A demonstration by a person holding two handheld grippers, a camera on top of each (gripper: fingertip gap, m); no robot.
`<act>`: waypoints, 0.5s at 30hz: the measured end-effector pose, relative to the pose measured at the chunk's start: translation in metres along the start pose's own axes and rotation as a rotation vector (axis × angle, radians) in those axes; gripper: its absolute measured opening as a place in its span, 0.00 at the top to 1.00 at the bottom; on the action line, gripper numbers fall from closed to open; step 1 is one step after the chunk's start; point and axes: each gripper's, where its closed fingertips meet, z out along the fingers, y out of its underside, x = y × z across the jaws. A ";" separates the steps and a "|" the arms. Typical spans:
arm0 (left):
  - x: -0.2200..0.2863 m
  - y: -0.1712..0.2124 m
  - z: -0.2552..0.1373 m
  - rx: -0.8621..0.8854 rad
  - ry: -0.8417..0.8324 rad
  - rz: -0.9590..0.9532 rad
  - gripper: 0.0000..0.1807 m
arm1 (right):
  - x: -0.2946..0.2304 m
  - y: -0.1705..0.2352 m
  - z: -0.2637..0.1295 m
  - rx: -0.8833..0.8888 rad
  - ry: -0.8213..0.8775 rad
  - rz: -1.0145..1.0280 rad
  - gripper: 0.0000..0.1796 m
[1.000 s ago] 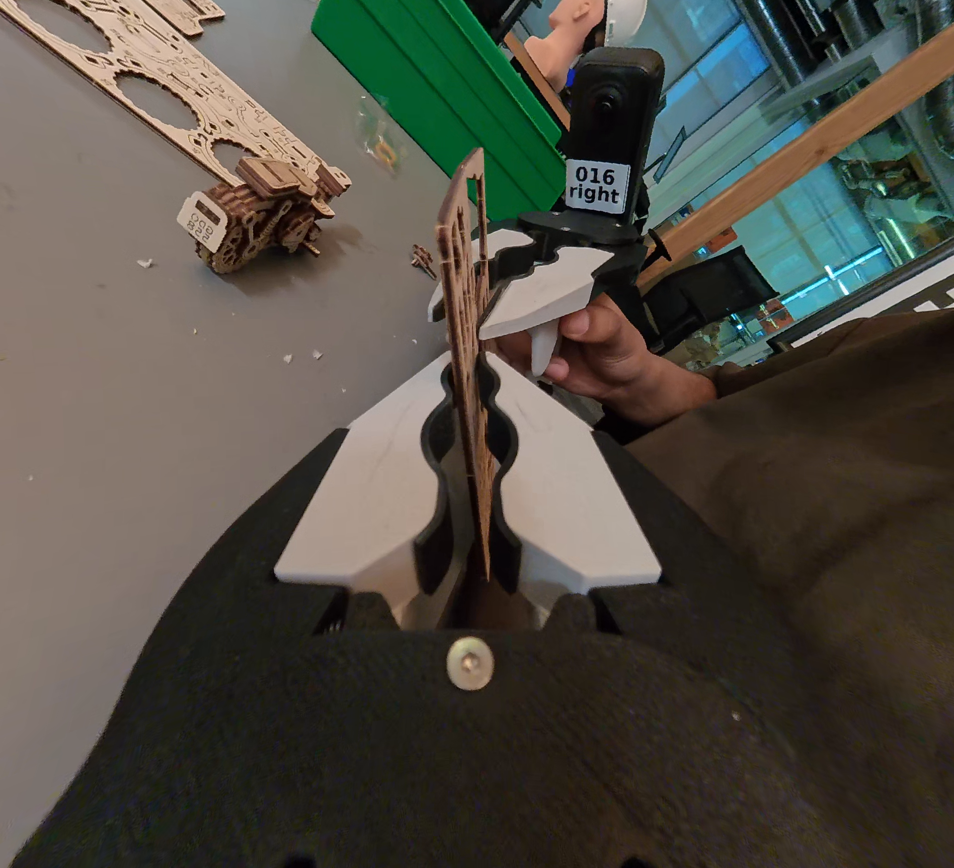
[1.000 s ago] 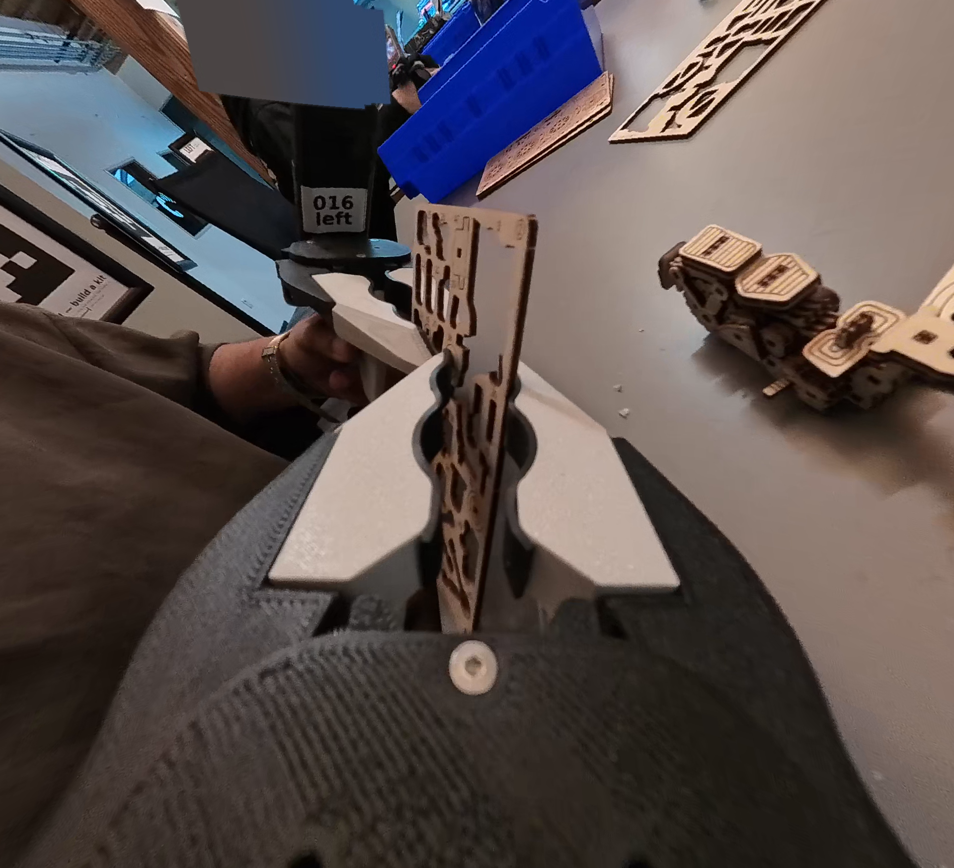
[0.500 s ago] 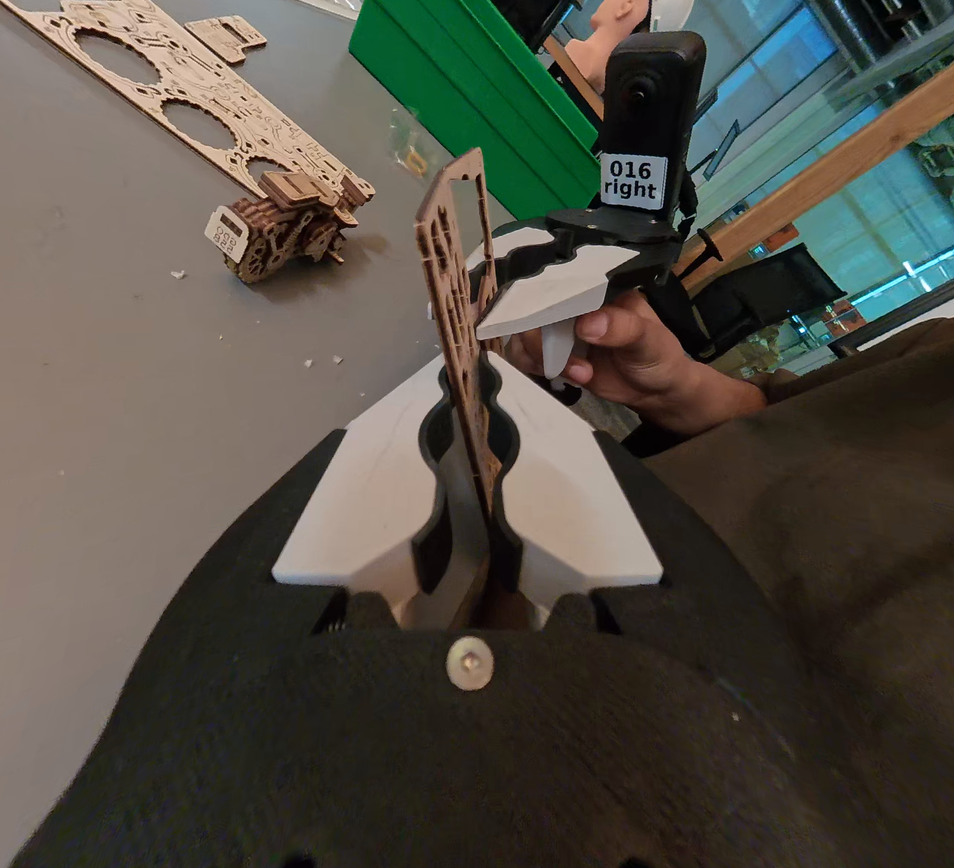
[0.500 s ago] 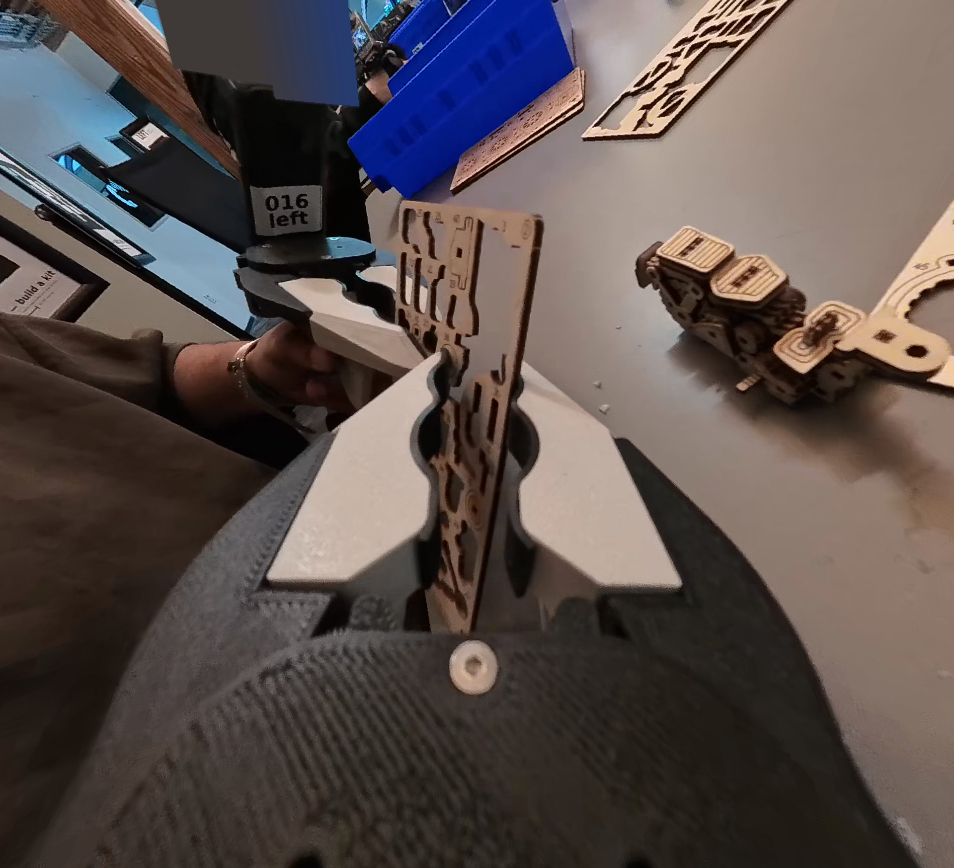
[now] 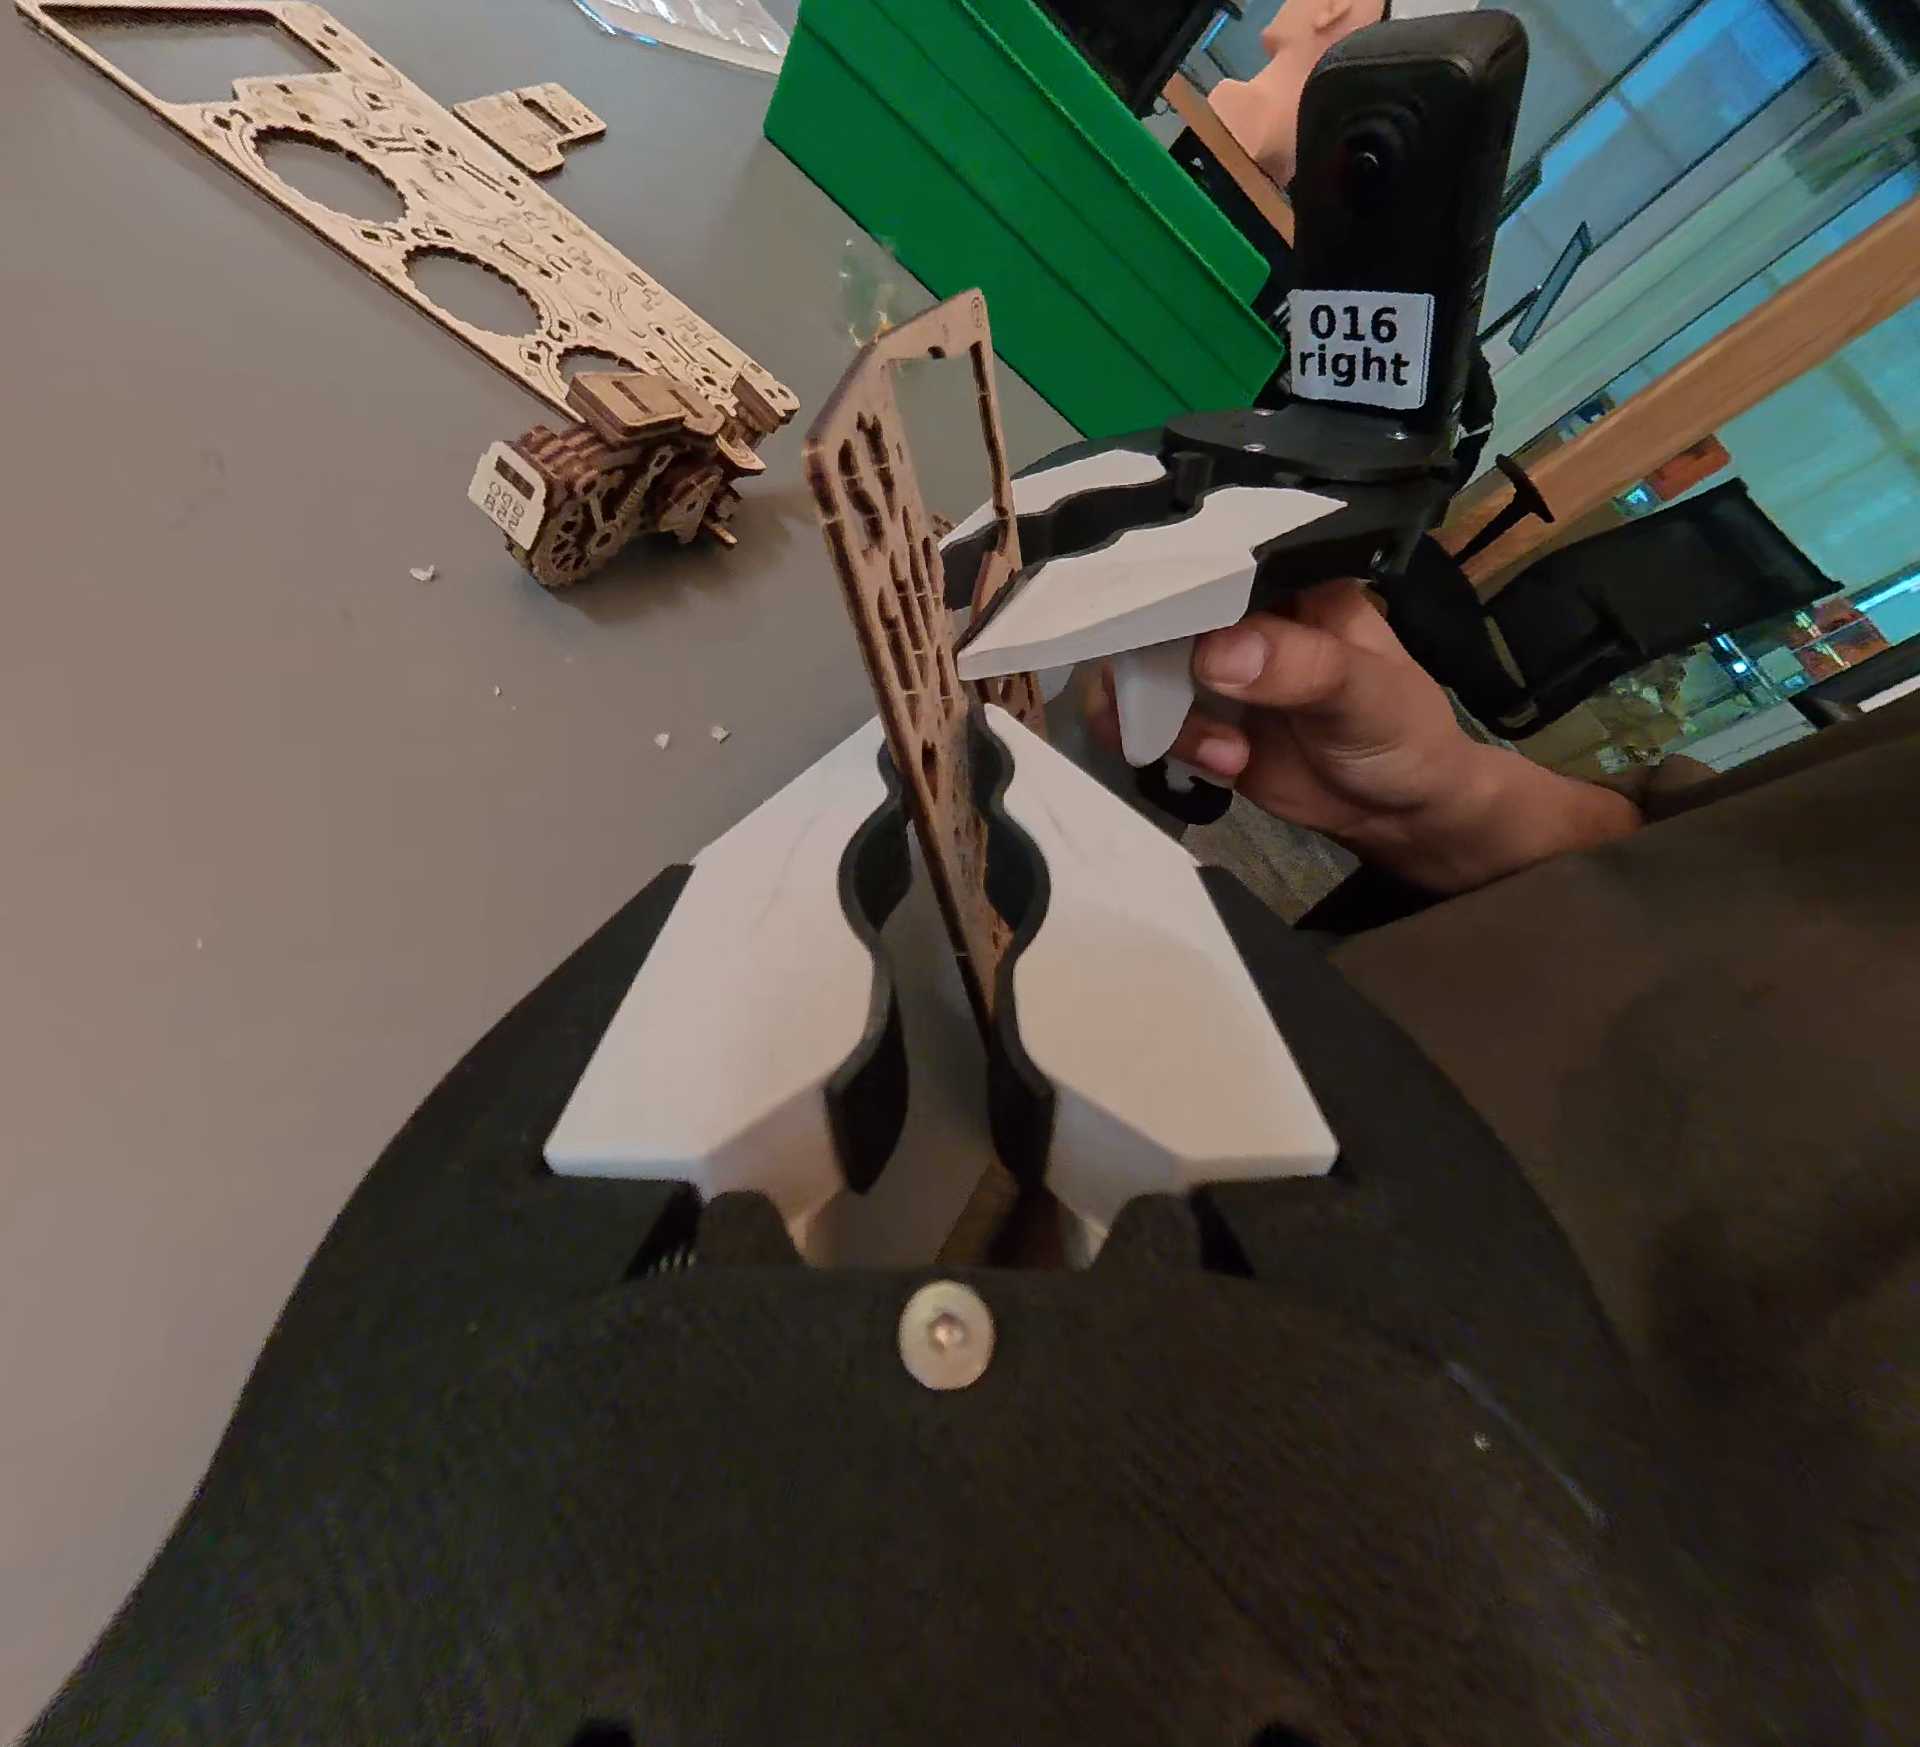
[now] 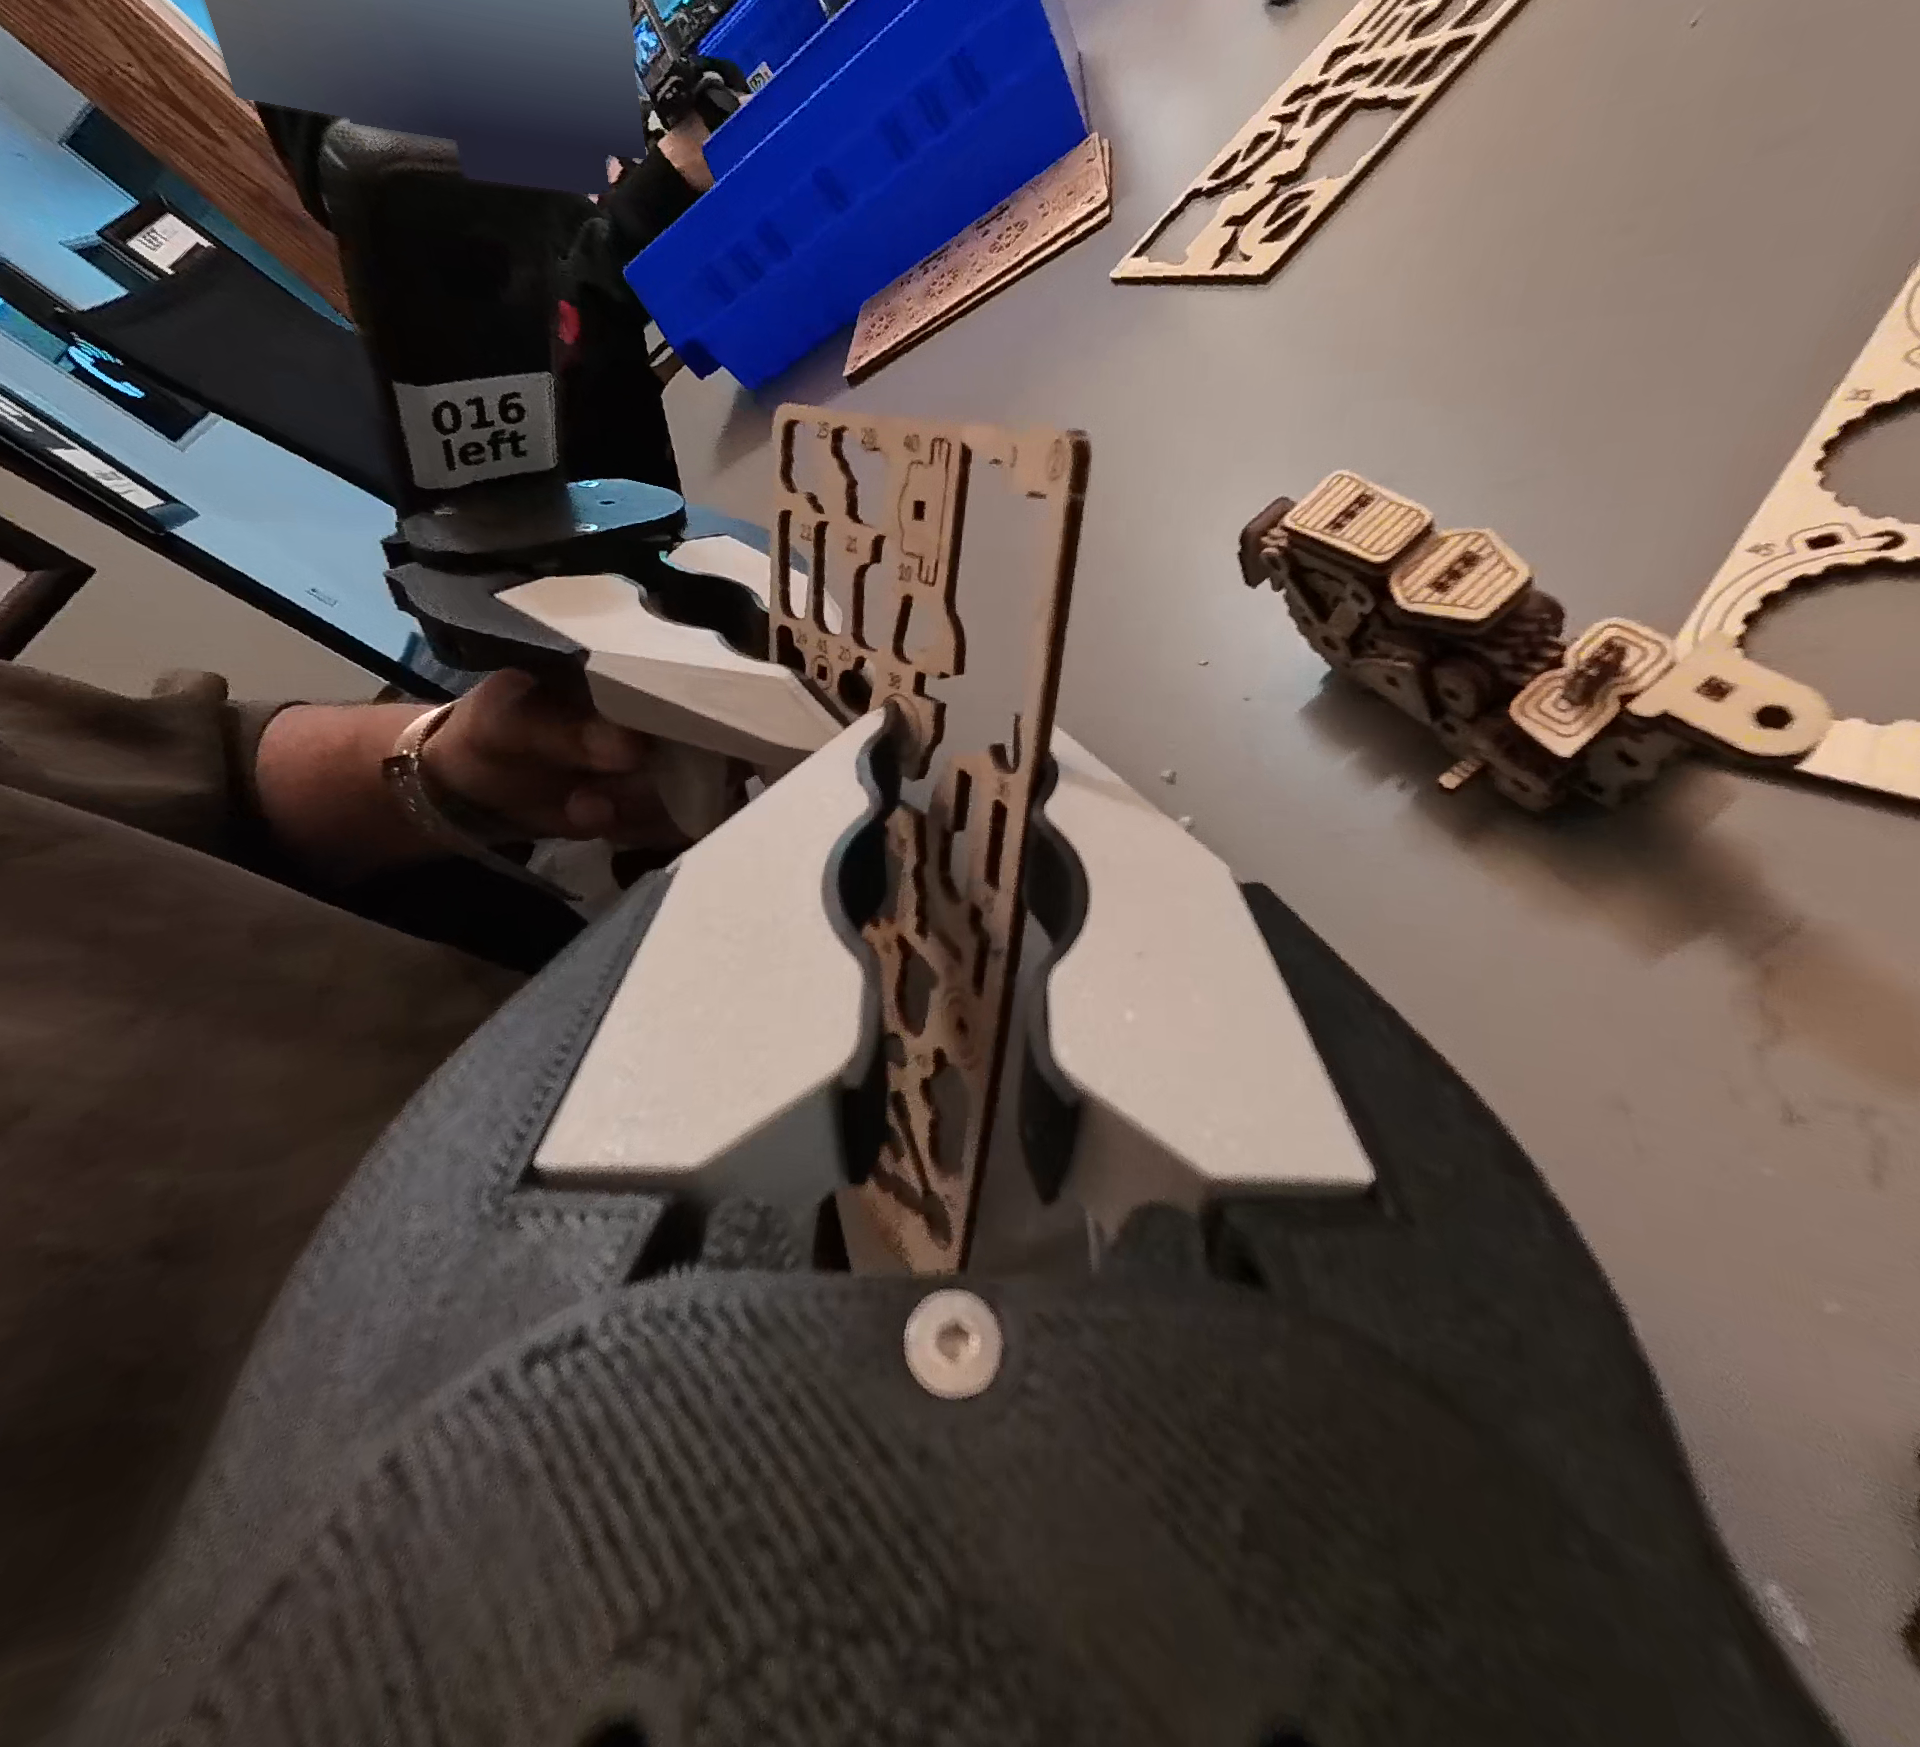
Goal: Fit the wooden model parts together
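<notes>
A thin laser-cut wooden parts sheet [image 5: 899,544] stands upright above the grey table [image 5: 208,762]. My left gripper [image 5: 940,747] is shut on its lower part. My right gripper [image 5: 961,601] comes in from the right and pinches the same sheet higher up. In the right wrist view the sheet [image 6: 935,575] sits between my right gripper's fingers [image 6: 956,747], and the left gripper [image 6: 805,653] grips its left edge. A partly built wooden model [image 5: 613,492] lies on the table beyond, and it also shows in the right wrist view [image 6: 1423,637].
A long wooden sheet with round holes [image 5: 416,191] lies behind the model, with a small loose piece [image 5: 530,123] beside it. A green bin [image 5: 987,170] stands at the back. A blue bin [image 6: 862,170], a stack of sheets [image 6: 987,263] and an emptied sheet [image 6: 1351,108] lie farther off. Both grippers' tips are close together, under 4 cm apart.
Both grippers keep hold of the sheet. The sheet has turned so that more of its face shows in both views, and the grippers have tilted a little with it.
</notes>
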 end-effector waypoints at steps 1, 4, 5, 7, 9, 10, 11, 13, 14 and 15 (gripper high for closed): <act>0.001 -0.001 0.000 0.001 0.009 0.000 0.97 | 0.000 -0.001 0.000 0.002 0.000 -0.004 0.89; 0.006 -0.005 -0.003 0.019 0.075 -0.043 0.99 | -0.005 -0.003 -0.001 0.025 -0.062 0.039 0.89; 0.008 -0.005 -0.003 0.016 0.099 -0.071 0.99 | -0.006 -0.004 -0.002 0.030 -0.099 0.074 0.89; 0.009 -0.003 -0.003 0.009 0.126 -0.079 1.00 | -0.008 -0.001 -0.002 0.022 -0.167 0.143 0.90; 0.012 -0.002 -0.005 -0.002 0.165 -0.087 1.00 | -0.013 0.000 -0.005 0.014 -0.254 0.197 0.93; 0.013 -0.001 -0.006 -0.014 0.181 -0.091 1.00 | -0.016 0.000 -0.006 0.012 -0.291 0.218 0.95; 0.012 0.000 -0.006 -0.026 0.187 -0.087 1.00 | -0.018 0.001 -0.006 0.006 -0.310 0.230 0.95; 0.012 0.001 -0.007 -0.032 0.195 -0.082 1.00 | -0.019 0.003 -0.006 -0.007 -0.319 0.229 0.96; 0.013 0.001 -0.007 -0.033 0.203 -0.084 1.00 | -0.020 0.003 -0.006 -0.015 -0.326 0.227 0.95; 0.014 0.001 -0.007 -0.031 0.211 -0.088 1.00 | -0.022 0.004 -0.005 -0.023 -0.335 0.230 0.95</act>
